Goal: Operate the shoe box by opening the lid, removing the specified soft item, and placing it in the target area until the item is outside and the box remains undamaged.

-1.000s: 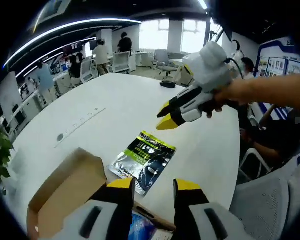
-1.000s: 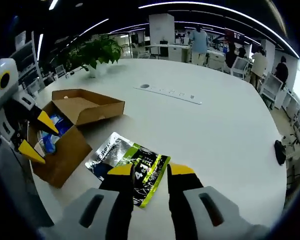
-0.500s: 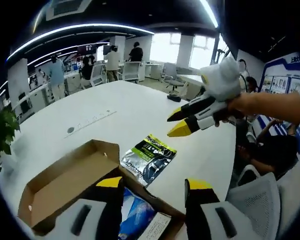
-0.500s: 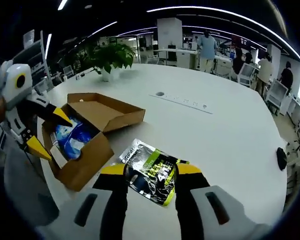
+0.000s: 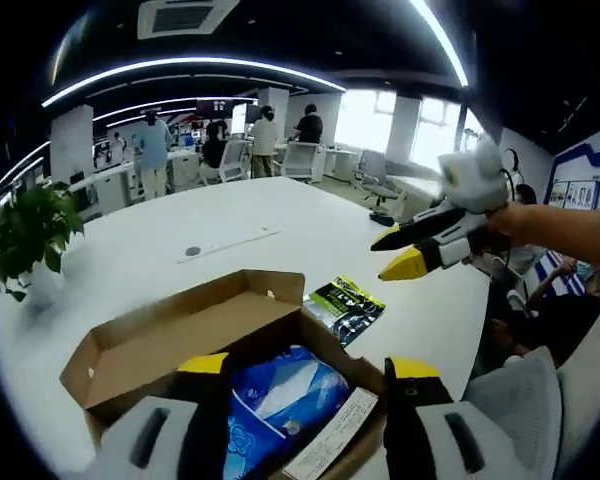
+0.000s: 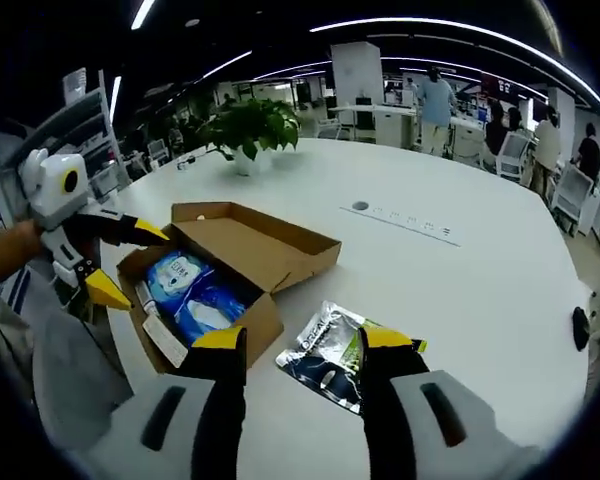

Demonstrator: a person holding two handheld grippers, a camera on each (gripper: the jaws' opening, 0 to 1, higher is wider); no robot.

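The left gripper (image 5: 310,368) is held with its jaws spread apart and empty, just above the near end of the open shoe box (image 5: 175,345). Inside the box a blue soft packet (image 5: 280,395) is seen, with a white paper slip (image 5: 330,445) beside it. The brown lid (image 6: 265,245) is folded back flat on the white desk (image 5: 130,270). The right gripper (image 6: 305,345) is likewise spread and empty, held over the desk between the box and a green-and-black foil pouch (image 6: 335,350), which is laid flat just beside the box. A potted plant (image 6: 248,128) is set farther back.
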